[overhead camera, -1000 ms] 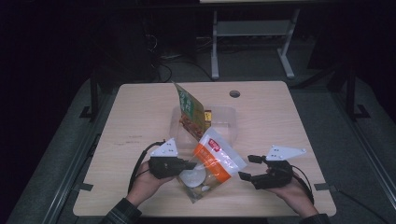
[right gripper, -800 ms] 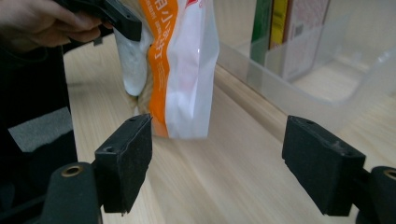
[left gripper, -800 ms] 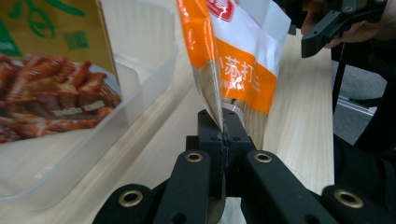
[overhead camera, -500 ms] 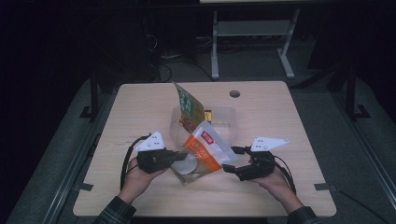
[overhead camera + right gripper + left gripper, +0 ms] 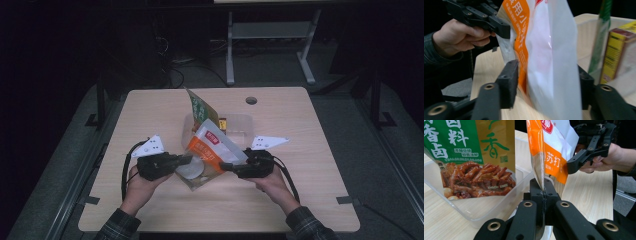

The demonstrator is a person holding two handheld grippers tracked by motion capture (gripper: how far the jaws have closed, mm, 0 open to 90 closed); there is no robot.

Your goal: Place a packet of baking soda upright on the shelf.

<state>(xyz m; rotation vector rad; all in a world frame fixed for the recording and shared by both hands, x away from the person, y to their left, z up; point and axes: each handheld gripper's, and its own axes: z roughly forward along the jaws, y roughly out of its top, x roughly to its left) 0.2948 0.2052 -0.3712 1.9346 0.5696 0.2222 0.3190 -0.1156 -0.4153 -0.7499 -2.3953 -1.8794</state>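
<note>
High view, left to right: the left tongs [image 5: 187, 160] are clamped on the edge of the orange pouch [image 5: 212, 150], held tilted over the surface [image 5: 310, 195] just in front of the clear bin [image 5: 240, 125]. The green bag [image 5: 199, 111] leans in that bin. The right tongs [image 5: 225, 165] have just been closing around the pouch's other side; their pads look near it, not yet pressing. I judge this a two-handed grip being set. Next: close the right tongs fully, then lift the pouch toward the bin.

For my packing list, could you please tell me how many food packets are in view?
3: an orange-and-white pouch held above the table, a green packet standing in the clear tub, and a small yellow box beside it. Others may be hidden behind them.
</note>
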